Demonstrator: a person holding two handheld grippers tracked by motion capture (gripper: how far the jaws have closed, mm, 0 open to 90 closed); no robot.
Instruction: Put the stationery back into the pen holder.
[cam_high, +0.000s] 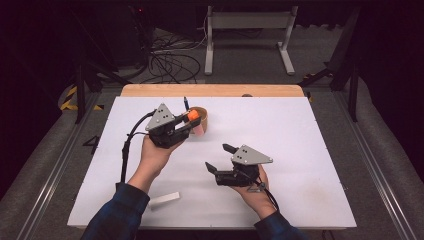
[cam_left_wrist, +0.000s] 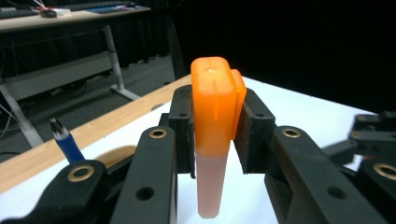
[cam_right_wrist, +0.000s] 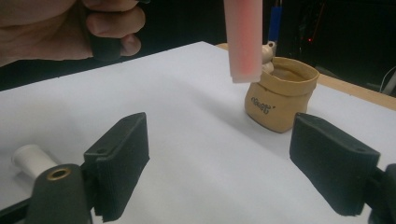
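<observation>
At the lower centre of the high view, the right gripper (cam_high: 216, 156) sits low over the white table (cam_high: 300, 150), its jaws spread wide with nothing between them. No earlier picture stands beside this one, so only the wide gap itself can be told: in the right gripper view the two black pads (cam_right_wrist: 122, 158) stand far apart over bare table. Near the bottom left of the high view, a white marker (cam_high: 164, 200) lies flat on the table, well apart from both grippers.

Farther up, left of centre, the left gripper (cam_high: 192, 120) is pinching a highlighter (cam_high: 196, 122). In the left gripper view its jaws press on either side of the orange cap (cam_left_wrist: 212, 102), with the pale pink body hanging below, upright and clear of the table.

Just beyond it, at the upper centre of the high view, stands a tan pouch (cam_high: 205, 117) with a blue pen (cam_high: 186, 103) sticking up out of it. The right gripper view shows the highlighter's lower end hanging just beside and above the pouch's open mouth.
</observation>
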